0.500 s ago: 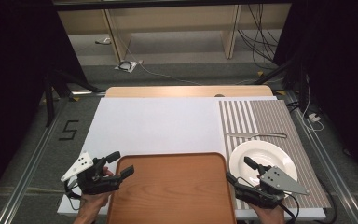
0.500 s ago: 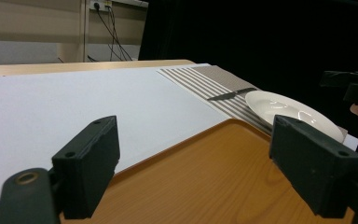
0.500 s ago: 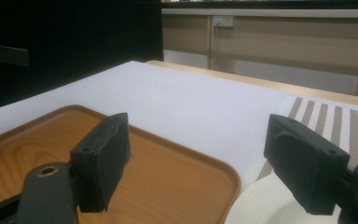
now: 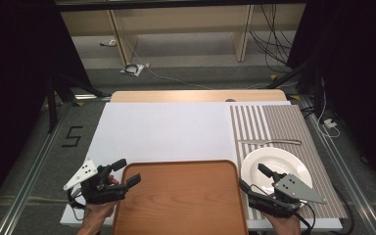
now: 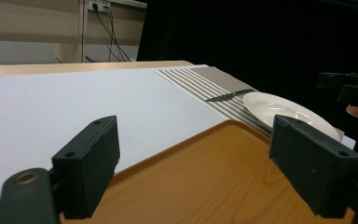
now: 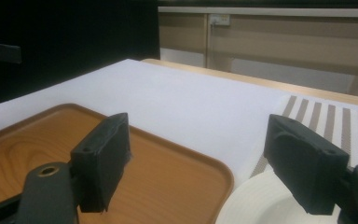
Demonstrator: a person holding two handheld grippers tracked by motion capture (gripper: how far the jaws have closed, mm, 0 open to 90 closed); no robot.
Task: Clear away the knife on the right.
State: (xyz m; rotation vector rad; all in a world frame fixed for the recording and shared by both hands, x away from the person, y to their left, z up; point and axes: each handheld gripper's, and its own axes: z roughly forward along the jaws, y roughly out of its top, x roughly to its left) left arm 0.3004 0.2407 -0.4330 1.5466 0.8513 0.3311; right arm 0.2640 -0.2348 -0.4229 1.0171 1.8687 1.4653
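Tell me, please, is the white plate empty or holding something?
Empty: the white plate shows bare; the knife lies beside it on the striped mat.

A rectangular brown wooden tray (image 4: 181,196) lies at the near edge of the bench (image 4: 166,127), about midway across. Just right of it, a round white ceramic plate (image 4: 274,164) rests on a grey-and-white striped fabric placemat (image 4: 274,122) that covers the bench's right side. A silver metal knife (image 4: 269,142) lies crosswise on the placemat, just beyond the plate. The left gripper (image 4: 127,172) sits at the tray's near left edge; the right gripper (image 4: 254,177) sits over the plate's near left rim.
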